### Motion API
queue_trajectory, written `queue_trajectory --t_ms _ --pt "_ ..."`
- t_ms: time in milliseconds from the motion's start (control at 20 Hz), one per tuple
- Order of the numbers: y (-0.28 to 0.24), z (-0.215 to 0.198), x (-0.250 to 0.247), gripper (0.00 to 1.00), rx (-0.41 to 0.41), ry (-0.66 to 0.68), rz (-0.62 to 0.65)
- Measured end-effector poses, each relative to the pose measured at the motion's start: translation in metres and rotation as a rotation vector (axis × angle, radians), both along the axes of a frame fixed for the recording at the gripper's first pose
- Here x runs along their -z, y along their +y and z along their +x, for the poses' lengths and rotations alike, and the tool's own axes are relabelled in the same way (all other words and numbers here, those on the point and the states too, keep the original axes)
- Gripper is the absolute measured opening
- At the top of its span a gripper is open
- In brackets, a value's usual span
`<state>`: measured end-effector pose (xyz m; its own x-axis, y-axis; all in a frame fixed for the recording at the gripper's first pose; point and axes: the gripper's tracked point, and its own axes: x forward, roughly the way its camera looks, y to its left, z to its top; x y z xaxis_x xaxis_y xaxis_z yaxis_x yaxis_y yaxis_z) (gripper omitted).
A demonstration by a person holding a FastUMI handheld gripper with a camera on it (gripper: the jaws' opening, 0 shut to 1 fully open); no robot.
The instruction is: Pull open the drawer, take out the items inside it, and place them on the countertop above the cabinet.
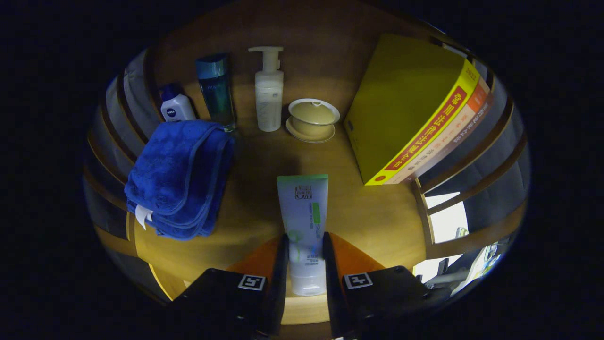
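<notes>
Gripper (305, 264) has its two fingers closed in against the sides of a white-and-green squeeze tube (303, 222), gripping it near the cap end, with the rest of the tube sticking out ahead of the fingers over the wooden countertop (377, 212). Can't quite tell if the tube is resting on the wood or hanging just above it.

Progress-wise, my guess is we're well into it. Already sitting on the counter: a folded blue towel (181, 177) off to the left of the fingers, then beyond them a small blue-capped lotion bottle (175, 105), a tall teal bottle (216, 89), a white pump bottle (269, 94) and a lidded tea bowl on a saucer (312, 119). A stack of books with a yellow cover on top (410, 113) sits ahead and right. Whether anything's left in the drawer, no idea.

Room: the bare patch straight ahead of the tube looks open. Towel's near on the left, books near on the right, and the counter edge drops off just right of the fingers.
</notes>
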<state>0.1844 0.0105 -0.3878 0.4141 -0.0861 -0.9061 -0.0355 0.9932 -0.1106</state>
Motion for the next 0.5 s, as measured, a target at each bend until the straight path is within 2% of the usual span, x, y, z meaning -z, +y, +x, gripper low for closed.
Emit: queue_trajectory --t_ms 150,250,400,500 --pt "-0.01 0.001 0.01 0.5 0.019 0.009 -0.034" --pt "-0.002 0.004 0.013 0.52 0.024 -0.007 -0.011" --pt "-0.007 0.01 0.003 0.6 0.033 -0.062 -0.037" --pt "-0.005 0.012 -0.006 0.73 0.043 -0.128 -0.021"
